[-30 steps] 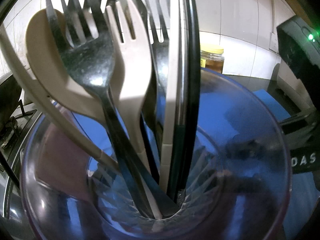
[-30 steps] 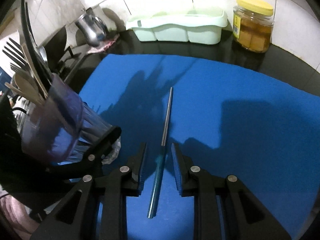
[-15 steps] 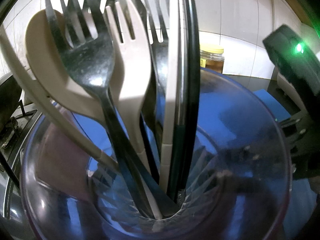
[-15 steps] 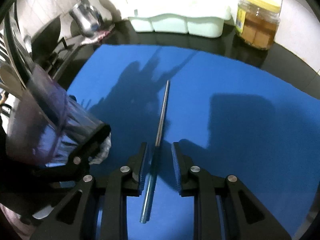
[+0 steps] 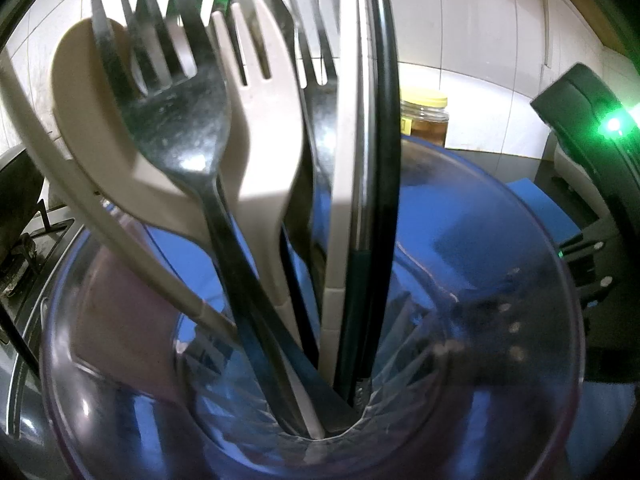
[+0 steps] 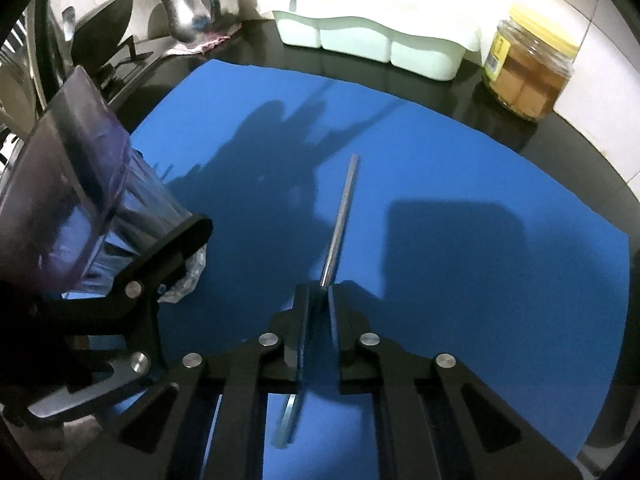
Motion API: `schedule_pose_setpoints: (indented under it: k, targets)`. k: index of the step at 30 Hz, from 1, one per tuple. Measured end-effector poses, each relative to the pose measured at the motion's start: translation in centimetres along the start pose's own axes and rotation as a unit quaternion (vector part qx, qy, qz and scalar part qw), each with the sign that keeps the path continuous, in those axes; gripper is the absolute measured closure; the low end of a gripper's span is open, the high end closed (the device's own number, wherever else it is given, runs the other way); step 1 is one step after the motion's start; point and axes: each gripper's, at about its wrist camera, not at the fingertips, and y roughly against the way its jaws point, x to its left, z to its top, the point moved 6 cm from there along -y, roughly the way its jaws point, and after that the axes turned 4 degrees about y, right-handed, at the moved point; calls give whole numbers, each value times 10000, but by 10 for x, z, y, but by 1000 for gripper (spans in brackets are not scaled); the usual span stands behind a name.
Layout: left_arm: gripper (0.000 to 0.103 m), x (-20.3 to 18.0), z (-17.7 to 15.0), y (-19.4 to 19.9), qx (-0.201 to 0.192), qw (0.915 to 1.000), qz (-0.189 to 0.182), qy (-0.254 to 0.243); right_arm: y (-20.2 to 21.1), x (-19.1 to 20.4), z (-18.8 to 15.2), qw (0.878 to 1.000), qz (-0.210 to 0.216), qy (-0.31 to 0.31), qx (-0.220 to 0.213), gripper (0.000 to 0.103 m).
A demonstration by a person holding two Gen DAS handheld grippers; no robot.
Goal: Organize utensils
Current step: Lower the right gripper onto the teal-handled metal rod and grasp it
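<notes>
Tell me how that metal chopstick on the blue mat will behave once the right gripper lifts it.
The metal chopstick looks stiff, so it should not sag. Its smooth, shiny shaft may slip or pivot between the pads. The right gripper, whose jaws have just been closing on it, grips well off its middle, so the long free end will probably droop toward the blue mat.

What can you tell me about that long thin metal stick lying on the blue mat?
The metal stick is a slim, straight rod, probably a chopstick: silvery along its far half, tinted bluish-green toward the near end. It lies on the blue mat, pointing away toward the pale green organizer. The right gripper has just been closing and now pinches it near the middle, with the near end sticking out behind the pads.
</notes>
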Motion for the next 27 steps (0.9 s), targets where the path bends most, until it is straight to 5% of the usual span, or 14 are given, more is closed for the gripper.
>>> schedule_pose_setpoints:
  k: [7,18,27]
  targets:
    - [23,0,0,0,-1,10000,1,0,-2,-8,3,9993,41,-53,366,93]
    - [23,0,0,0,0,10000,9,1,-13,5,21,9905,7,884,1056,93]
    - [23,1,1,0,3,10000,-25,16,-13,-1,24,9907,314,934,939,94]
